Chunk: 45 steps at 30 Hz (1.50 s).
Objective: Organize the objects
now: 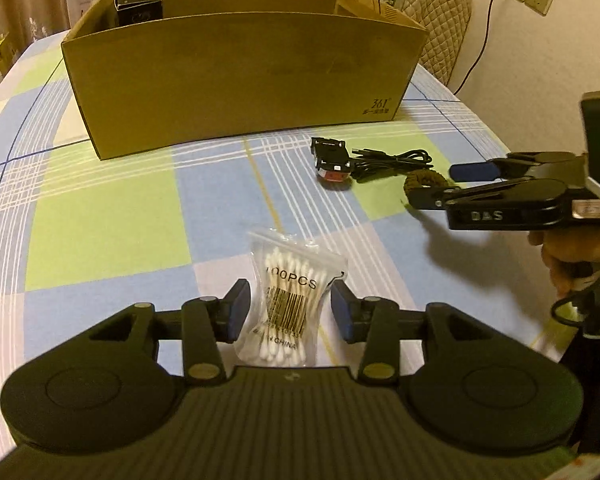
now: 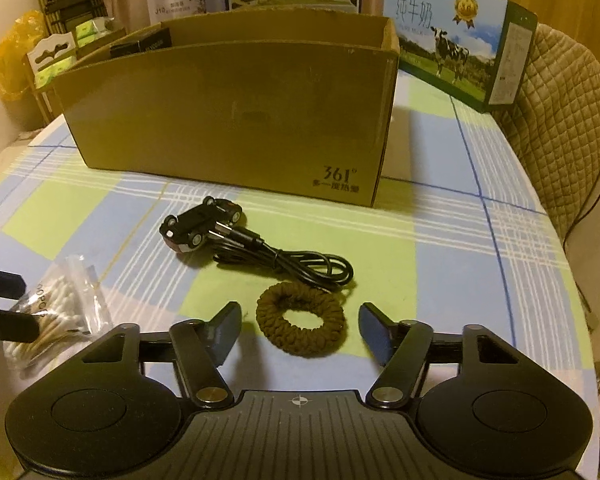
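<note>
A clear bag of cotton swabs (image 1: 288,300) lies on the checked tablecloth (image 1: 108,216) between the pads of my left gripper (image 1: 290,308). The bag is pinched at the waist, with a thin gap at the left pad, so that gripper is open. From the right wrist view the same bag (image 2: 60,312) sits between the left gripper's fingers (image 2: 8,326). My right gripper (image 2: 300,320) is open around a brown braided hair tie (image 2: 300,330) lying flat. An overturned toy car (image 2: 202,224) and a black cable (image 2: 300,264) lie just beyond it. The open cardboard box (image 2: 228,112) stands behind them.
A small black box (image 1: 138,4) sits inside the cardboard box at its left end. Milk cartons (image 2: 456,40) stand behind the box. A quilted chair back (image 2: 572,128) lines the table's right edge. A hand (image 1: 572,256) holds the right gripper (image 1: 434,186).
</note>
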Available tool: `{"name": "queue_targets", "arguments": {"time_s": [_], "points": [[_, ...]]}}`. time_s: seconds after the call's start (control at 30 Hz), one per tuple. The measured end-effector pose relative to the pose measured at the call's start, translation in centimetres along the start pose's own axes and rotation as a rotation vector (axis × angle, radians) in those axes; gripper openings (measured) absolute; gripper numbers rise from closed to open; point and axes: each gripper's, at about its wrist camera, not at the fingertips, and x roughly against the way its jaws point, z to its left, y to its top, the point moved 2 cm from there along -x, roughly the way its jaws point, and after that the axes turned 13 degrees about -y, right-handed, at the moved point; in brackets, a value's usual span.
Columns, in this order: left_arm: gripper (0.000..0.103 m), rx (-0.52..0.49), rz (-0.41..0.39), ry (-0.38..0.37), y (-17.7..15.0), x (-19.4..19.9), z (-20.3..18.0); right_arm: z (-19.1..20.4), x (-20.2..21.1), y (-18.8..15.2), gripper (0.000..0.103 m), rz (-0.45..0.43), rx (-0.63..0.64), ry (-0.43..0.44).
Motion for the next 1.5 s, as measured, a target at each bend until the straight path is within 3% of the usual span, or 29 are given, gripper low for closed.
{"name": "queue_targets", "arguments": {"time_s": [0.17,0.4,0.57,0.9,1.07,1.5], "points": [[0.045,0.010,-0.009,0.008,-0.4,0.1,0.3,0.1,-0.5,-0.2,0.052,-0.012,-0.013,-0.015],[0.045,-0.001,-0.008,0.003,-0.4,-0.3,0.3,0.6,0.0,-0.4,0.018,-0.028,0.001,-0.023],[0.045,-0.023,0.002,-0.001,-1.0,-0.7,0.1,0.5,1.5,-1.0,0.016,-0.034,-0.044,-0.011],[0.041,-0.133,0.067,0.064,-1.2,-2.8,-0.7,1.1,3.4,-2.7,0.016,-0.023,-0.086,0.008],[0.024,-0.081,0.063,0.051,-1.1,-2.8,-0.6,1.4,4.0,-3.0,0.016,-0.022,-0.088,0.016],[0.022,0.071,-0.024,0.029,-1.1,2.0,-0.8,2.2,8.2,-3.1,0.016,-0.037,-0.115,0.036]]}}
